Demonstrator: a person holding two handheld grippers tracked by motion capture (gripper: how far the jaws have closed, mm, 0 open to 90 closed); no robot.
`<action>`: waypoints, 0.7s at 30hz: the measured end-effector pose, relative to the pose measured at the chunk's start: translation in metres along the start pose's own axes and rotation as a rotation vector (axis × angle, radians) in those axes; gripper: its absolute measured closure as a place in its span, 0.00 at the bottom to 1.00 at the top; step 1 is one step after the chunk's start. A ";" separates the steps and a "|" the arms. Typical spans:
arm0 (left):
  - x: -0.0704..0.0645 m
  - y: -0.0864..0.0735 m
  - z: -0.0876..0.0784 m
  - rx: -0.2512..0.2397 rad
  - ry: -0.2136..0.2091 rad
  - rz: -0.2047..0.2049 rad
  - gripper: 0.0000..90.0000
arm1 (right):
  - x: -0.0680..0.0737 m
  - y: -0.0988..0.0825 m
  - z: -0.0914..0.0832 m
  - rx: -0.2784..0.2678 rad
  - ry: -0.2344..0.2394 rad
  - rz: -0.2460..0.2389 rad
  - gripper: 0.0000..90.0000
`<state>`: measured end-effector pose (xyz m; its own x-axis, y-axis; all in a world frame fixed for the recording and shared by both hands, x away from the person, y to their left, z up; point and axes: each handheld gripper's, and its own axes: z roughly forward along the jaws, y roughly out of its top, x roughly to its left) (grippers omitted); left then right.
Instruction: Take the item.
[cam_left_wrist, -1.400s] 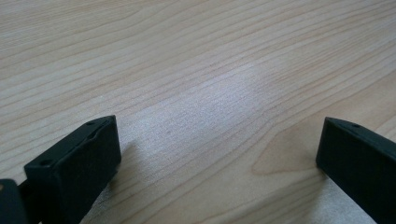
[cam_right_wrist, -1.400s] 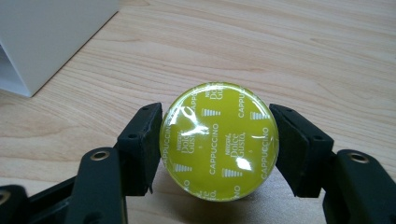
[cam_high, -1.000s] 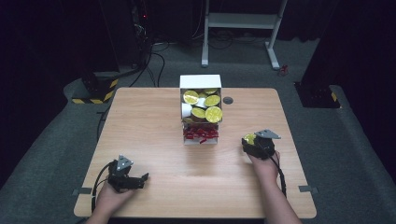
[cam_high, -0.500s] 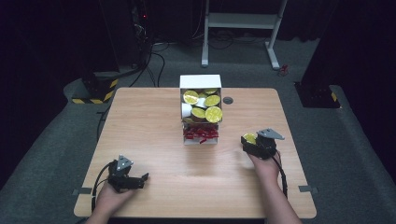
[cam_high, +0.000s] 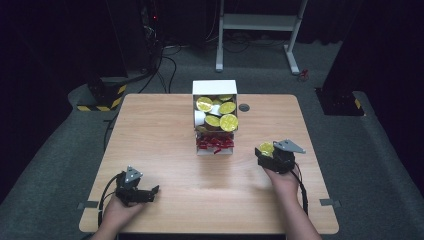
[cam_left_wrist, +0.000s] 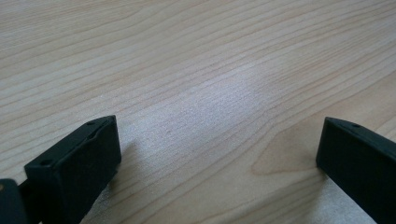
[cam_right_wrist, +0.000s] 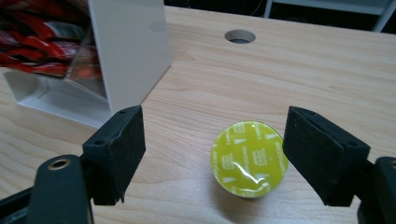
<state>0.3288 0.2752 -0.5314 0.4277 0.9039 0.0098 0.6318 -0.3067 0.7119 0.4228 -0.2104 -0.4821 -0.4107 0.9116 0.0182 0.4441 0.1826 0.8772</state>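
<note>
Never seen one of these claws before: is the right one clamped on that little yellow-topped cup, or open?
Open. In the right gripper view the right gripper has its jaws spread wide; the yellow-lidded cup stands on the table between them, untouched.

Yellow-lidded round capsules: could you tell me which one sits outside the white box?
The yellow-lidded round capsule alone on the wooden table, between the open right tongs; the others fill the white box.

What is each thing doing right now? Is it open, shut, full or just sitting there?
Left gripper: open, nothing between its jaws, low over the table.
Right gripper: open, jaws either side of the loose pod.
Loose pod: upright on the table, yellow foil lid sealed, not gripped.
White box: open on top, holding yellow-lidded pods.
Red packets: stacked in the box's lower front.
</note>
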 end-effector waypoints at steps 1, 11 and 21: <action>0.000 0.000 0.000 -0.002 0.001 0.001 0.00 | 0.001 0.000 -0.001 -0.004 0.007 -0.002 0.23; 0.000 0.000 0.000 -0.001 0.000 0.001 0.00 | 0.017 -0.003 -0.015 -0.002 0.032 -0.002 0.17; 0.000 0.000 0.000 -0.001 0.000 0.001 0.00 | 0.040 -0.008 -0.028 0.005 0.074 -0.006 0.16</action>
<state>0.3289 0.2753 -0.5314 0.4286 0.9034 0.0108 0.6304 -0.3076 0.7127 0.3805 -0.1861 -0.4743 -0.4711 0.8808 0.0481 0.4449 0.1902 0.8752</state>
